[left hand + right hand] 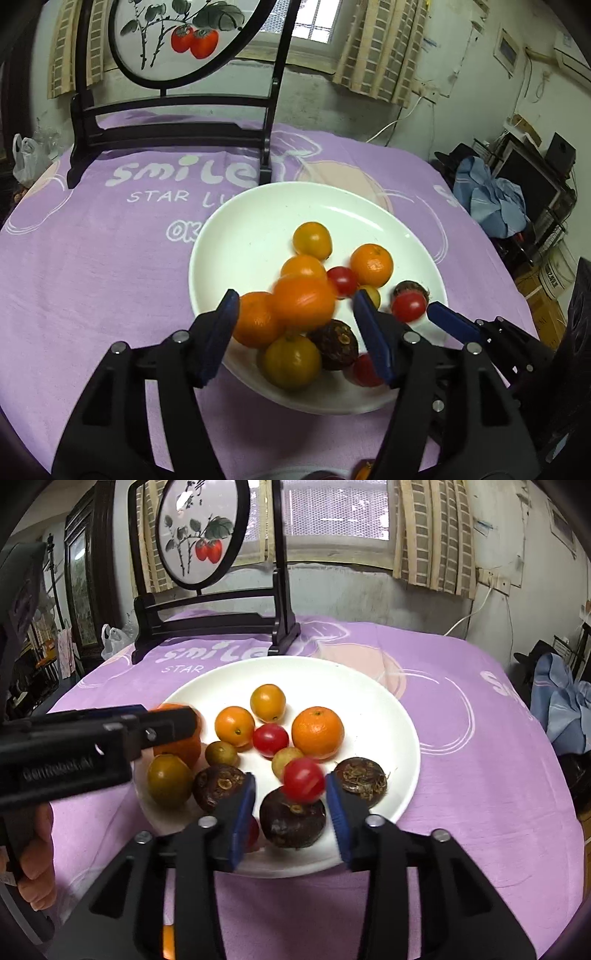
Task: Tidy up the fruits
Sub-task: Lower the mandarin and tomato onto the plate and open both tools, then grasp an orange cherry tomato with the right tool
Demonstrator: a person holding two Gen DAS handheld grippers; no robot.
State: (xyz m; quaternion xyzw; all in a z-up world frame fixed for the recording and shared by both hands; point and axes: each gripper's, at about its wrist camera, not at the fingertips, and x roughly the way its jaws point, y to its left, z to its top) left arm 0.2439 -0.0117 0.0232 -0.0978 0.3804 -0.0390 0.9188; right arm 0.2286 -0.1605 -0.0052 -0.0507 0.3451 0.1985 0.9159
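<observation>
Left wrist view shows the left gripper spread wide around a blurred orange without clear contact, above the white plate, while the right gripper, likewise wide open, brackets a blurred red tomato touching neither pad.

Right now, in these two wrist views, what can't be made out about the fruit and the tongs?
- Blurred orange mandarin between the open left tongs: blur hides any pad contact.
- Blurred red cherry tomato between the right tongs: grip unclear.
- Small red fruit, right wrist view: mostly hidden behind a blue pad.
- Orange object: cut off by tongs body and bottom edge.
</observation>
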